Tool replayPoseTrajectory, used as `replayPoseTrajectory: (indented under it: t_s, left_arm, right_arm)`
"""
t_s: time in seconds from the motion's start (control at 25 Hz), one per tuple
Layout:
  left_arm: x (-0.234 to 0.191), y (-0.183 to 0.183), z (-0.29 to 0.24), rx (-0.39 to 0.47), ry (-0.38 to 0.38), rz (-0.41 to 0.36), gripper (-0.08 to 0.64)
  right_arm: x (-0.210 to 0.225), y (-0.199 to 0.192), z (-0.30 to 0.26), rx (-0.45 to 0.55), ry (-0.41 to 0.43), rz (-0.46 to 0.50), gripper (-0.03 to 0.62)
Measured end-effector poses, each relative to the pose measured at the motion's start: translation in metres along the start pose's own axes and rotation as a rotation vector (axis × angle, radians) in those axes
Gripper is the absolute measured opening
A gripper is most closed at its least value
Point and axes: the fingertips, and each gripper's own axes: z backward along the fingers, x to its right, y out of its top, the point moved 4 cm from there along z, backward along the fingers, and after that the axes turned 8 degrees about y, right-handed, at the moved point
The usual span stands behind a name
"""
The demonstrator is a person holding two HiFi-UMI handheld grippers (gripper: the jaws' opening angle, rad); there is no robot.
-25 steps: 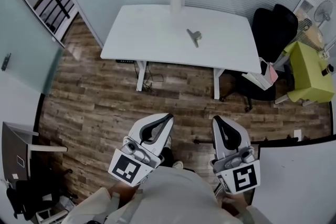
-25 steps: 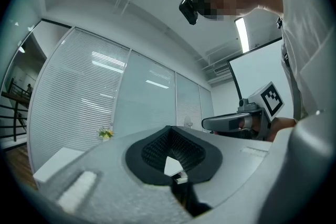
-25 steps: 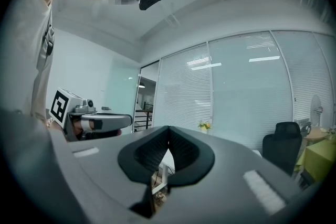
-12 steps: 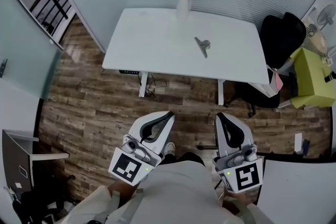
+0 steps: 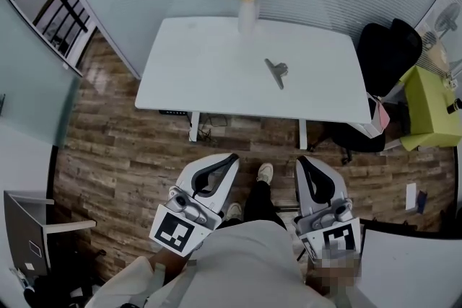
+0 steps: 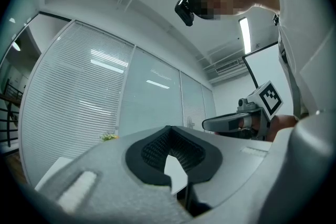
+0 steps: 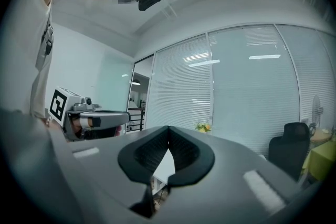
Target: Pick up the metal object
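My 2 claws sit low in the frame, close against the person's body, and both are empty. The left gripper [image 5: 231, 157] has its jaws drawn together so the tips meet, leaving only the oval hollow behind them with nothing in it; its own view shows the same [image 6: 169, 127]. The right gripper [image 5: 299, 161] is likewise closed tip to tip on nothing, which the right gripper view confirms [image 7: 168, 127]. Both point up the frame across the brown wood-plank floor [image 5: 123, 148] toward the white rectangular table [image 5: 195, 61]. The small grey metal object [image 5: 276, 71] lies flat on that table, right of its centre, well apart from either claw and straight ahead of the gap between them, a touch toward the right side. Its long axis runs from upper left to lower right in the frame, with a rounded lump on its upper right flank. I judge the right gripper the nearer of the 2, so that is the one I would send, opened and turned so the jaws close across the narrow bar. A white vase of yellow flowers [image 5: 247, 7] stands at the table's far edge, clear of the approach.
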Motion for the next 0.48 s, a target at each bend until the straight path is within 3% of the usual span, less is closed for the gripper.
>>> replayPoseTrajectory:
  t_s: [0.48]
  left_arm:
    - [-0.036, -0.011, -0.111, -0.005, 0.002, -0.037, 0.0]
  right_arm:
    - [0.101, -0.005, -0.059, 0.029, 0.009, -0.007, 0.003]
